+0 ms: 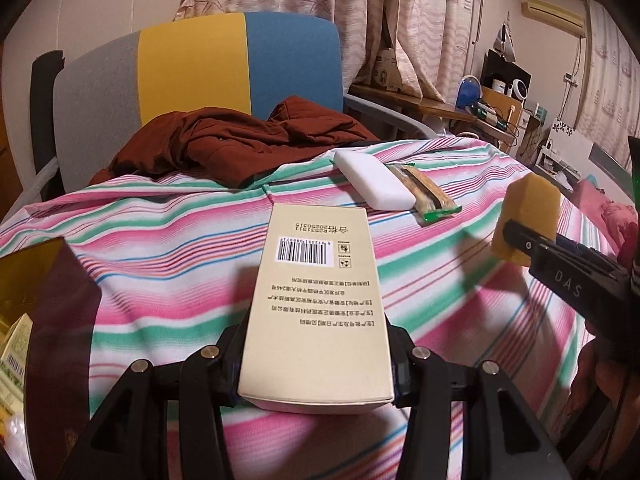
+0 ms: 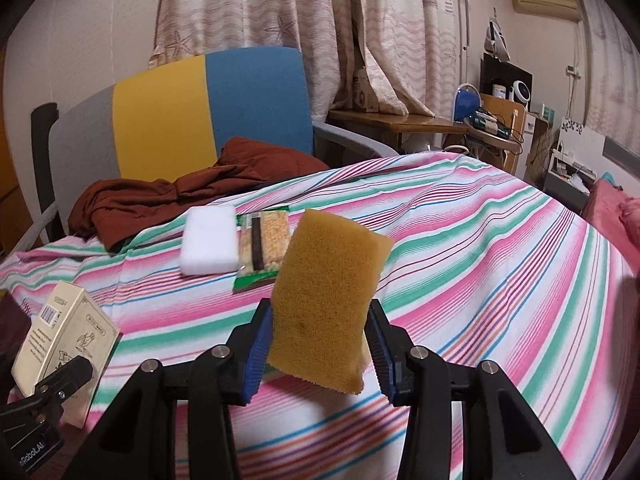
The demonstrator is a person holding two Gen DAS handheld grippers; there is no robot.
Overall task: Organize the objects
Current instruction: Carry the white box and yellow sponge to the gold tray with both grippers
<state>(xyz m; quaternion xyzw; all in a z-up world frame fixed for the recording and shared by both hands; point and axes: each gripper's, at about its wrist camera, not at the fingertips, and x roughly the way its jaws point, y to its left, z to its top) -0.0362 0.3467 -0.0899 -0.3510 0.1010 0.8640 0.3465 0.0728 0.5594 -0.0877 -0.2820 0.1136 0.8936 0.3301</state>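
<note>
My left gripper (image 1: 316, 364) is shut on a long beige cardboard box (image 1: 316, 292) with a barcode, held above the striped cloth; the same box (image 2: 64, 340) shows at the lower left of the right wrist view. My right gripper (image 2: 318, 344) is shut on a yellow sponge (image 2: 328, 296), lifted off the cloth and tilted; that sponge (image 1: 528, 216) appears at the right of the left wrist view. On the cloth farther back lie a white sponge block (image 2: 209, 240) and a green-edged snack packet (image 2: 262, 248), side by side.
The pink, green and white striped cloth (image 2: 480, 260) covers the work surface. A rust-brown garment (image 1: 224, 140) is heaped at its far edge against a grey, yellow and blue chair (image 1: 192, 68). A dark red and gold container (image 1: 48, 320) stands at the left.
</note>
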